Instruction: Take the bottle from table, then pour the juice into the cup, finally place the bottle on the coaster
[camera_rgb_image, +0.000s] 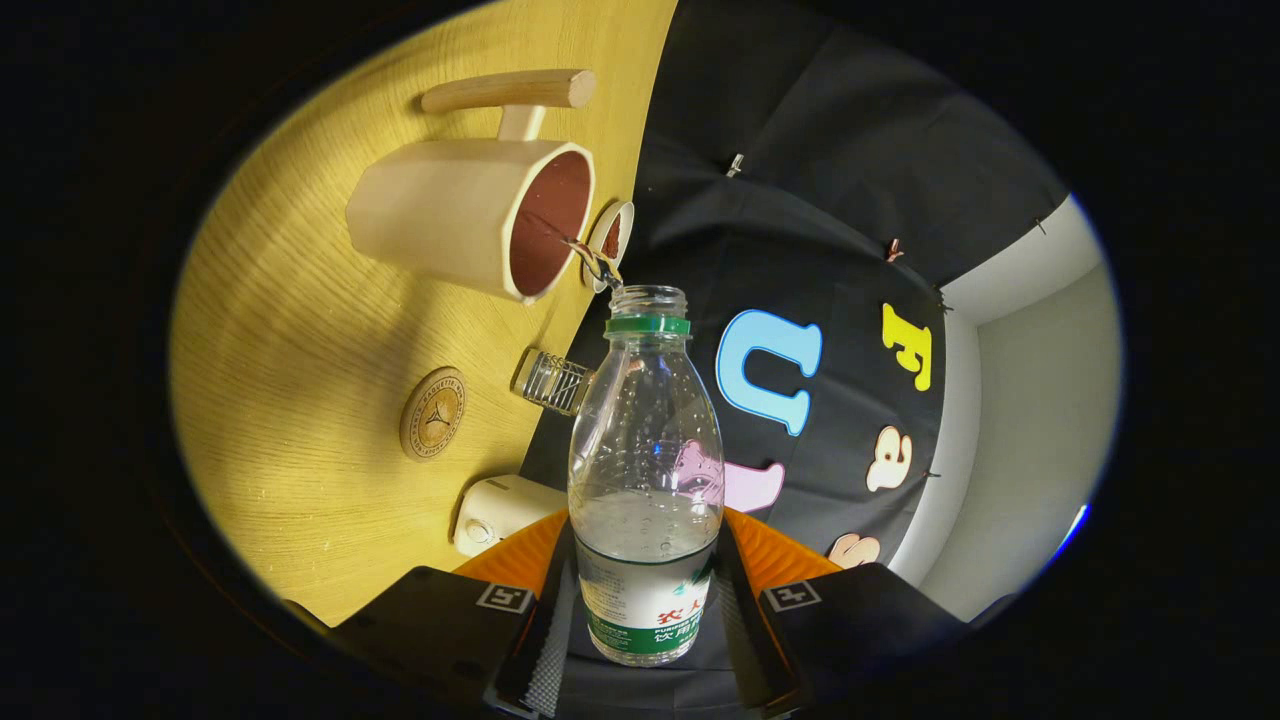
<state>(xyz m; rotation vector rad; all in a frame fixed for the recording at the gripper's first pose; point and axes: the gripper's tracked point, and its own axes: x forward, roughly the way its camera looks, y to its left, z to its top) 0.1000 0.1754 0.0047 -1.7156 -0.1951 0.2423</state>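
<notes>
**Gripper view: bottle tipped over the cup, pour under way**

Gripper view has the gripper (645, 600) at the bottom centre of the frame, its two fingers clamped on the lower body of the clear bottle (645, 470), one on each side of the label band. The whole scene is rolled sideways, so I judge the hand has turned the gripper well over to lay the bottle towards horizontal; the wooden table (300, 350) fills the left of the frame.

Beyond the fingers, the open bottle mouth sits just beside the rim of the cream cup (470, 215) in the upper left, and a thin stream (590, 258) runs from the mouth towards the cup's dark inside. Little liquid seems left in the bottle.

To finish this step well, hold the mouth over the opening, keep the tilt steady and the squeeze firm, then roll back upright only once the stream stops.

The round coaster (433, 413) lies on the table at centre left, near a small glass (553, 382) and a white gadget (500, 512), well apart from the cup.
</notes>
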